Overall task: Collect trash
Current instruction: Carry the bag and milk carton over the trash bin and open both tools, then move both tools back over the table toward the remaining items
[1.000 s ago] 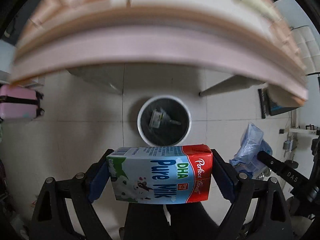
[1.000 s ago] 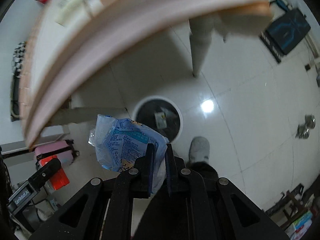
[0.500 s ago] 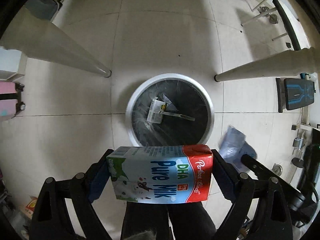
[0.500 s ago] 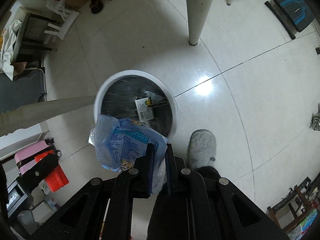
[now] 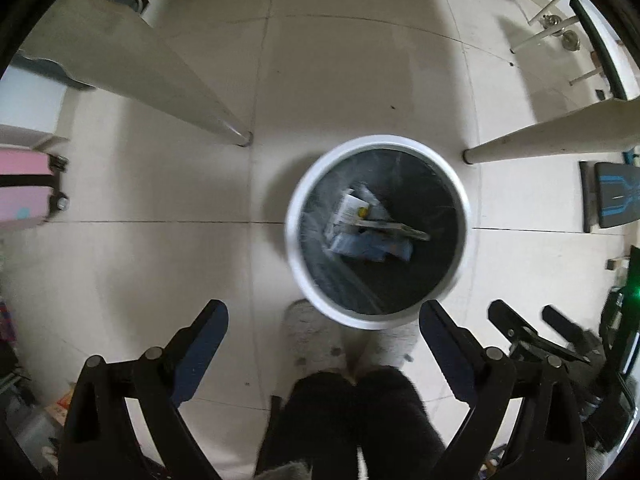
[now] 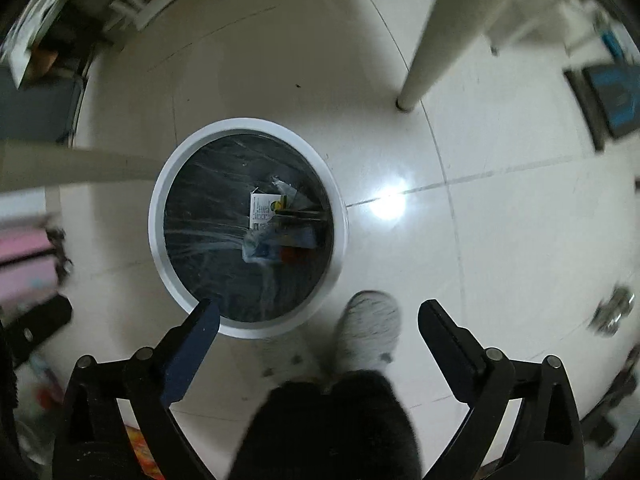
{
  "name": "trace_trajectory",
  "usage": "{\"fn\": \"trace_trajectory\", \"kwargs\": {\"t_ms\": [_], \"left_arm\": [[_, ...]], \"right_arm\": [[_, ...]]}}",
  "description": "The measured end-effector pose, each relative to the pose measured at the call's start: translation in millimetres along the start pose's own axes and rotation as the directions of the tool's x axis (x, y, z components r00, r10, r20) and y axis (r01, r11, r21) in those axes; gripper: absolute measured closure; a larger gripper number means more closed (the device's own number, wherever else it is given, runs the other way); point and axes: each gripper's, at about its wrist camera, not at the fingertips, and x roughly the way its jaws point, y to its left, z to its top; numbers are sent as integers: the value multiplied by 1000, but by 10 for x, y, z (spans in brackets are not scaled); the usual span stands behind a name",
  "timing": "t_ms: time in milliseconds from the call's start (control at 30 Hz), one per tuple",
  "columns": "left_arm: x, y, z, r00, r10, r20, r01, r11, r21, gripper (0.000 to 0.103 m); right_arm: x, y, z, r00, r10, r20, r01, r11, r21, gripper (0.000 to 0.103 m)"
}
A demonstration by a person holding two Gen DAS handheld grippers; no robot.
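A round white bin with a black liner stands on the tiled floor, straight below both grippers. At its bottom lie a white wrapper, a crumpled blue bag and other scraps. In the right wrist view the same bin holds the blue bag beside a blurred carton with a red end. My left gripper hangs over the bin's near rim, its jaws opening with nothing between them. My right gripper is also opening and holds nothing.
Pale table legs slant down on either side of the bin. A person's grey slippers and dark trousers stand at the bin's near edge. A pink suitcase sits at the far left, and clutter lines the room's edges.
Both grippers dropped from table height to just over the bin. The left let go of the milk carton and the right let go of the blue bag; both now lie in the bin.
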Motion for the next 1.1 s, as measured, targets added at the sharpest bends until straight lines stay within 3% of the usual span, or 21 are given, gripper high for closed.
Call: {"fn": "trace_trajectory", "kwargs": {"t_ms": [267, 567, 1100], "left_arm": [[-225, 66, -161, 998, 58, 26, -59, 998, 25, 5], [-703, 76, -328, 997, 58, 59, -60, 998, 31, 5], [-2381, 164, -725, 990, 31, 140, -37, 998, 41, 5]], "right_arm": [[-297, 166, -82, 998, -45, 35, 48, 995, -82, 2], [-942, 243, -277, 997, -41, 67, 48, 993, -105, 2], [-3177, 411, -753, 991, 39, 125, -22, 991, -129, 2]]}}
